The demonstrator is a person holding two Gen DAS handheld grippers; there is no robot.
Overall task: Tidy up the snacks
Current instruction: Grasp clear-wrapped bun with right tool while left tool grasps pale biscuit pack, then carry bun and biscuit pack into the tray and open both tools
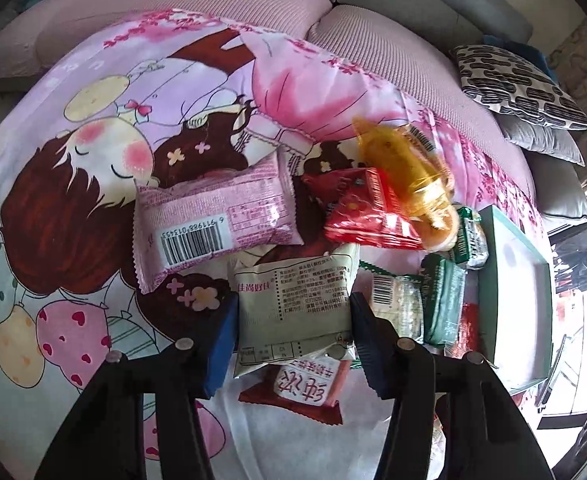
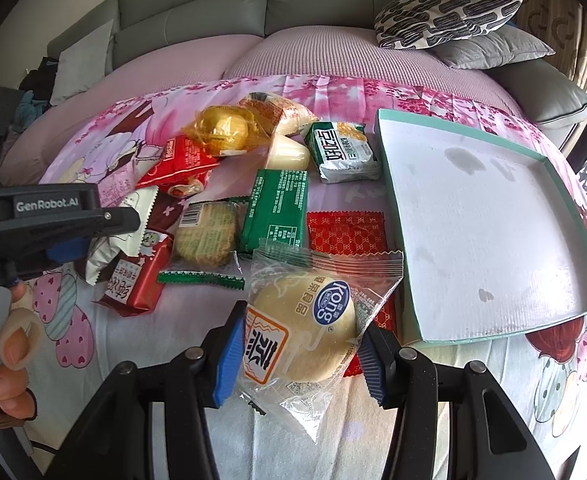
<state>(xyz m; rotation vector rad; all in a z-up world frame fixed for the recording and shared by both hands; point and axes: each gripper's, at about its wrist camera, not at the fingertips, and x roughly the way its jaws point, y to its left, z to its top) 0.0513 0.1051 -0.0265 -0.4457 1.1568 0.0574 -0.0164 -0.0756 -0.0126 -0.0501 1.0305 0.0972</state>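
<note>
"Kong" on bun wrapper; "GenRobot.AI" on left gripper.

Left claw angled down, pads pinching; right claw likewise, angled down.

Two wrist fisheyes, angled steeply down, close over the bed.
Left view faces the snack pile; right view sits nearer the box lid; both share pile, lid, patterned cushion.
</note>
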